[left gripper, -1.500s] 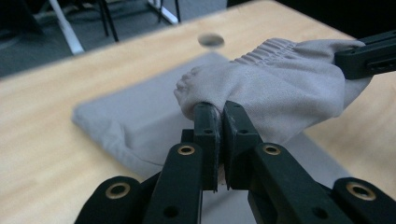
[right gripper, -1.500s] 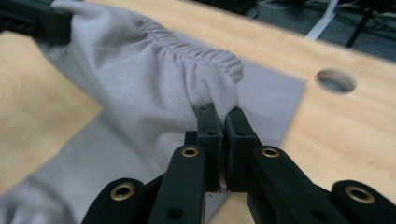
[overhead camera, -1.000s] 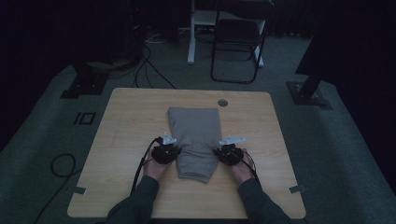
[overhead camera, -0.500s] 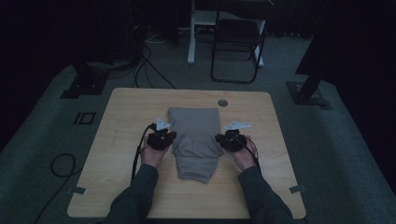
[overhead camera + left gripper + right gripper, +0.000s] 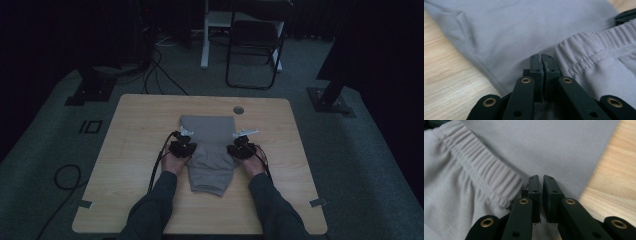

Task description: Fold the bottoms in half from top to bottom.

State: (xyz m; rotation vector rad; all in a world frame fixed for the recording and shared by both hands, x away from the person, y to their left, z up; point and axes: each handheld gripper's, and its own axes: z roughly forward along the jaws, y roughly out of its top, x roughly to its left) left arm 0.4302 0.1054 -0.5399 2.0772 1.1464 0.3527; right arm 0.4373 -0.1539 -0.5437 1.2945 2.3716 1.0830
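Support surface: rectangular light-wood table (image 5: 135, 150) with rounded corners.
A folded grey fabric garment with a ribbed elastic waistband (image 5: 210, 152) lies directly on the tabletop near its centre. A small round dark grommet (image 5: 238, 109) sits at the far edge.

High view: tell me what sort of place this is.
Probably a recording studio or lab set up for filming tabletop work: a bare wooden table on grey carpet, dark curtained surroundings, stand bases at the sides, loose cables on the floor and a folding chair behind.
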